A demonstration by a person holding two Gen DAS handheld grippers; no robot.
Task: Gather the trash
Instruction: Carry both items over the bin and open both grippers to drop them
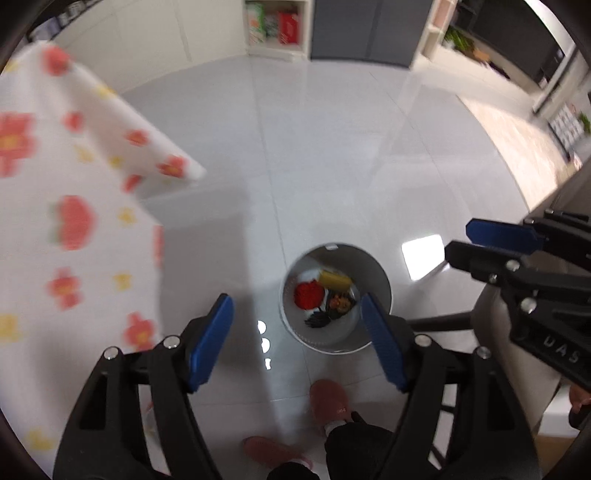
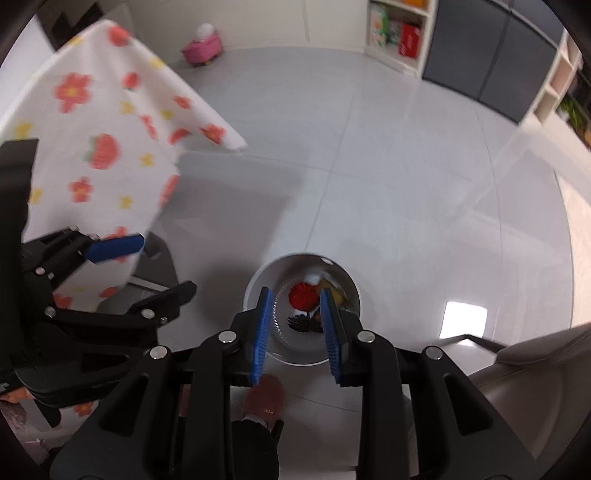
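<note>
A white round trash bin [image 1: 376, 275] stands on the floor below both grippers. It also shows in the right wrist view [image 2: 255, 284]. Inside lie a red crumpled piece [image 1: 307, 294], a yellow piece [image 1: 334, 279], an orange-and-dark wrapper [image 1: 340, 304] and a dark item [image 1: 317, 320]. My left gripper [image 1: 297, 325] is open and empty, held high above the bin's left side. My right gripper [image 2: 296, 317] is open and empty, directly above the bin. The right gripper shows at the right of the left view [image 1: 476, 243].
A table with a white flowered cloth [image 1: 55, 206] is on the left, also in the right wrist view [image 2: 110, 147]. The person's pink slippers [image 1: 328, 400] stand beside the bin. A grey chair [image 2: 535, 373] is at right. A pink toy [image 2: 203, 46] and shelves [image 2: 397, 29] are far back.
</note>
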